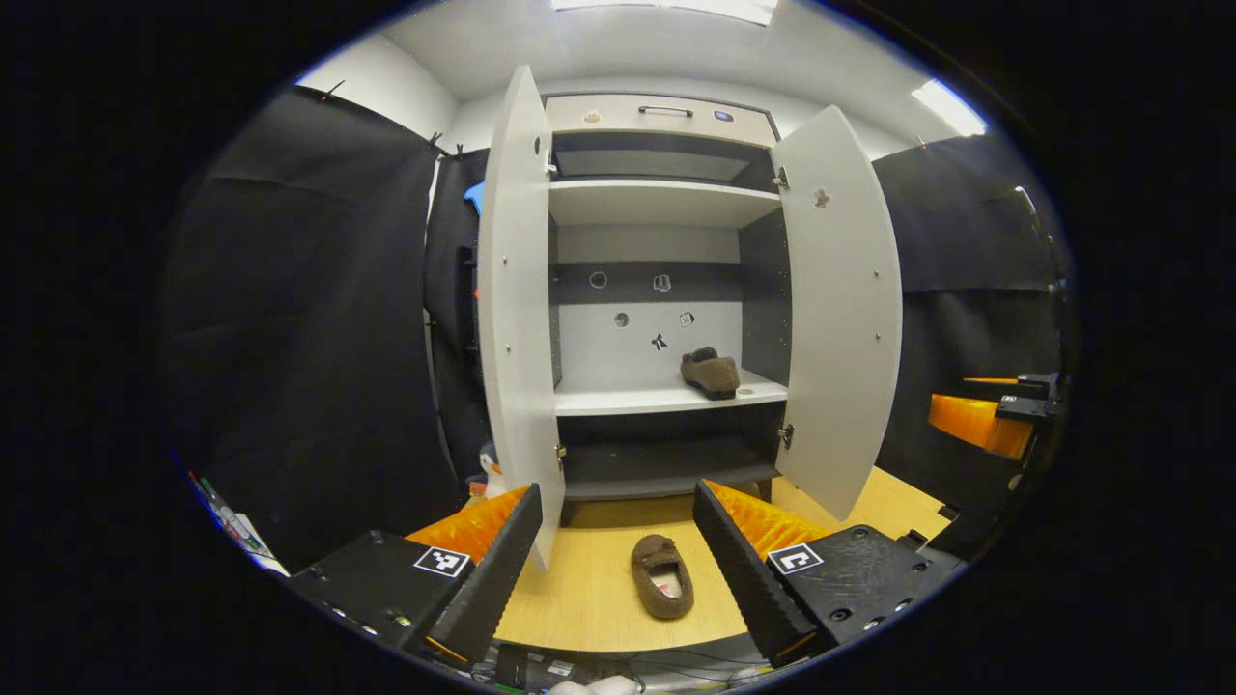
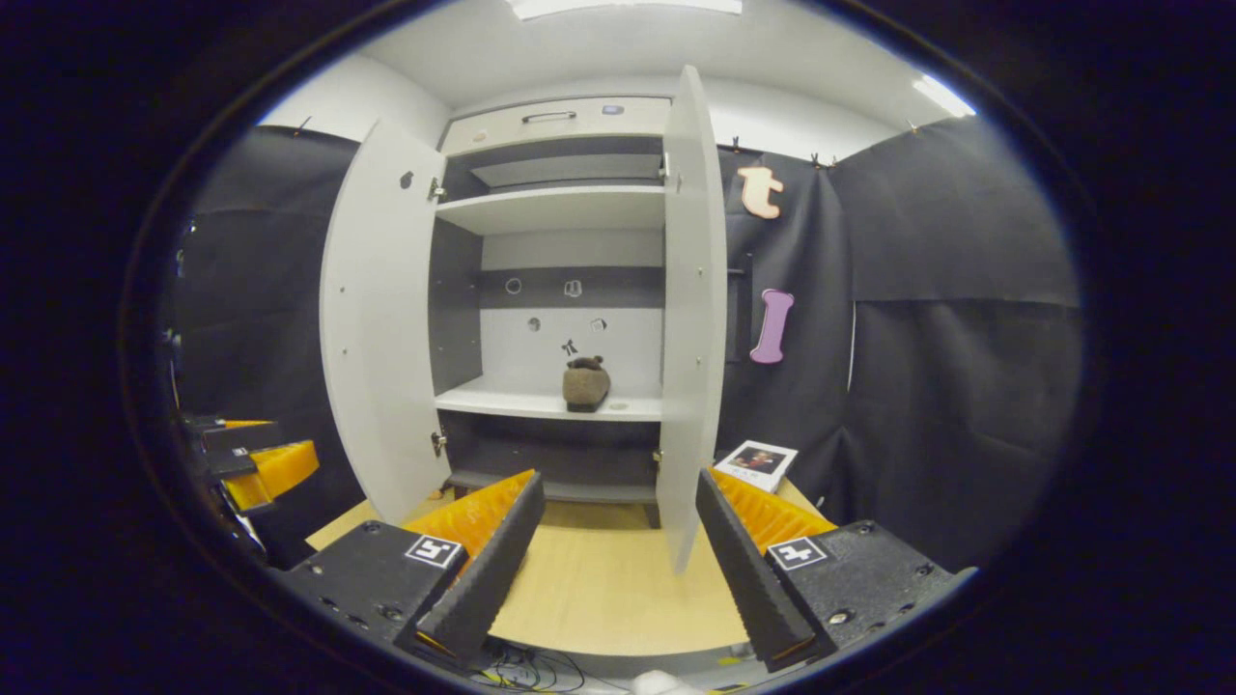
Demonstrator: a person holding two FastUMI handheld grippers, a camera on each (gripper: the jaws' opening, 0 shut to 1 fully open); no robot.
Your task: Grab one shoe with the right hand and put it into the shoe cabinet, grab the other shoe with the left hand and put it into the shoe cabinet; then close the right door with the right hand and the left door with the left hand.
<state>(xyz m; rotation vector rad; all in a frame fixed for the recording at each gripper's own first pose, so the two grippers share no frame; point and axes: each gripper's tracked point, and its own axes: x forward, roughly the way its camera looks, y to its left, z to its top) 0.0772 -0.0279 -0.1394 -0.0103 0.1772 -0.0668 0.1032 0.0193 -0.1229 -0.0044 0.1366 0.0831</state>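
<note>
A white shoe cabinet (image 1: 666, 203) stands with both doors swung wide, the left door (image 1: 517, 299) and the right door (image 1: 842, 309). One brown slipper (image 1: 710, 373) rests on the middle shelf, toward its right side; the right gripper view shows that slipper (image 2: 586, 383) on the same shelf. The other brown slipper (image 1: 662, 576) lies on the wooden table, between the fingers of my left gripper (image 1: 618, 502), which is open and holds nothing. My right gripper (image 2: 618, 487) is open and empty, facing the cabinet; its right door (image 2: 691, 309) stands edge-on ahead.
The wooden table (image 1: 589, 579) runs up to the cabinet's foot. A small white box (image 2: 761, 463) lies at the back right beside the door. The other gripper shows far right (image 1: 995, 415) in the left gripper view and far left (image 2: 251, 454) in the right one. Black cloth walls stand on both sides.
</note>
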